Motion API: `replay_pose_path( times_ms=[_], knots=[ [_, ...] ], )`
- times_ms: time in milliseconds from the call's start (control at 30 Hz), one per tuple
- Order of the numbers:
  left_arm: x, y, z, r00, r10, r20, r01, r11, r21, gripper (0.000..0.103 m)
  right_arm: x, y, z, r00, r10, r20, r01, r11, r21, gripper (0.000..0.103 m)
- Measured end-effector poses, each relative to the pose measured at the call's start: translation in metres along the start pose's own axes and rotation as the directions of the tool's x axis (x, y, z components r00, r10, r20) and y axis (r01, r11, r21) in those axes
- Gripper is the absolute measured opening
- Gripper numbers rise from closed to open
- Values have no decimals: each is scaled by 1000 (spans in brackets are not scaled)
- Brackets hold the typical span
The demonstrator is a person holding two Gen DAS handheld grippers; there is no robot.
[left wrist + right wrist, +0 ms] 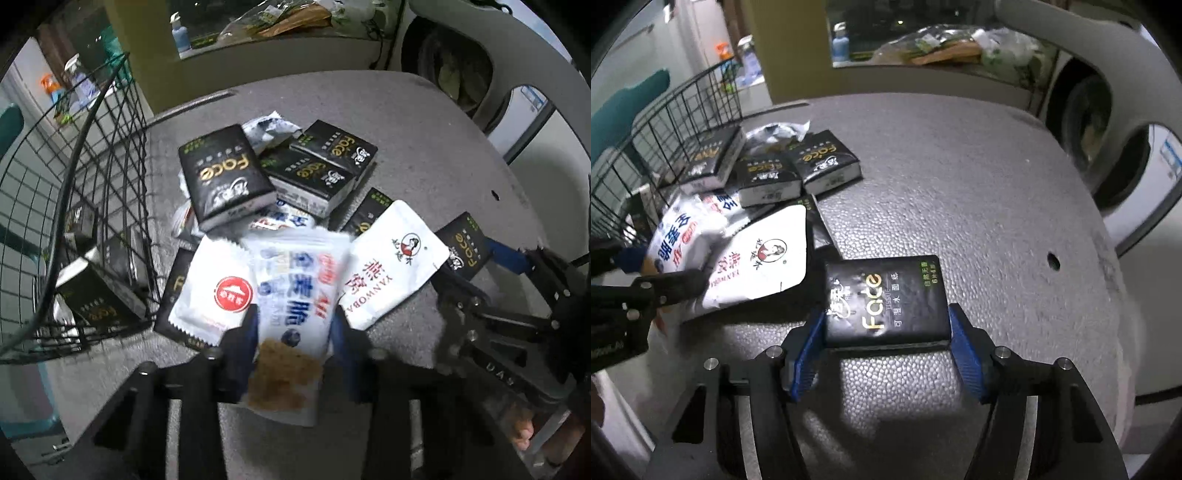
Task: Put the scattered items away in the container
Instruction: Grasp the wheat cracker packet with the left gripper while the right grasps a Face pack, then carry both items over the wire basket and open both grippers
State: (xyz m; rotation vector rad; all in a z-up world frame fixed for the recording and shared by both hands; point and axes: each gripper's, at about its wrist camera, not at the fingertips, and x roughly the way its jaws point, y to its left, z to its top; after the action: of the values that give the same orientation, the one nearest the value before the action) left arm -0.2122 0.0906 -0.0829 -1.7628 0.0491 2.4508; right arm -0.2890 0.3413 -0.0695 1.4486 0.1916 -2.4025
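Nearest the lens in the left wrist view, the left gripper (293, 332) is clenching a white snack packet (295, 295) with blue lettering, its fingers pressing on both long edges near the bottom end. The packet is blurring and seems to be lifting clear of the pile, probably so it can swing to the wire basket (92, 206) filling the left of the frame. A few black tissue packs are already sitting inside that basket, low against its mesh.

In the right wrist view, the right gripper (886, 332) is grasping a black tissue pack (886, 301) at the lower centre, its blue pads touching the pack's two short sides. The pack is lying flat on the grey table (979, 184), apart from the heap, which likely makes it an easy pick. Whether it is already leaving the surface cannot be told.

The rest of the clutter is crowding the middle of the table. A white sauce pouch (391, 273) is lying just right of the held packet, between the two grippers, and a white sachet with a red badge (214, 291) is lying just left of it. More black tissue packs (225, 177) are stacking behind, toward the upper centre. The basket's near wall is standing between the pile and the space inside, so each load will probably have to rise over the rim.
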Motion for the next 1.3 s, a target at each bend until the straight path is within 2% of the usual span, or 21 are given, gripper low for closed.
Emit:
replay_pose_path(
  times_ms=[200,333,433,500,600,700,800,933,1033,1300],
  knots=[
    [-14,9,-12,999,-31,10,31,999,-34,39,-27,9,-9,1000,4,31,-4,1000,10,63],
    [-48,16,-25,997,-51,64,54,997,-51,38,-66,35,-6,995,24,99,-22,1000,-20,63],
    [-84,31,-32,990,-53,128,64,995,-81,38,-102,62,10,984,65,164,-56,996,-62,63],
    [-112,53,-33,982,-48,185,74,988,-136,38,-120,82,24,975,111,193,-94,991,-94,63],
    [-141,95,-28,970,4,242,53,972,-227,39,-136,127,58,956,173,236,-138,978,-157,63],
    [-154,143,-26,966,58,251,30,942,-334,38,-130,168,86,948,203,244,-155,967,-203,63],
    [-148,182,-23,967,108,229,-10,919,-393,38,-108,205,110,950,245,196,-200,954,-222,63],
    [-126,209,-23,978,110,177,-23,900,-435,38,-80,239,123,962,225,152,-184,952,-245,63],
    [-115,221,-24,980,105,167,-17,891,-454,38,-62,244,127,966,225,129,-191,953,-233,63],
    [-114,224,-21,976,114,187,-18,893,-451,40,-57,243,125,967,217,136,-179,953,-245,64]
  ],
)
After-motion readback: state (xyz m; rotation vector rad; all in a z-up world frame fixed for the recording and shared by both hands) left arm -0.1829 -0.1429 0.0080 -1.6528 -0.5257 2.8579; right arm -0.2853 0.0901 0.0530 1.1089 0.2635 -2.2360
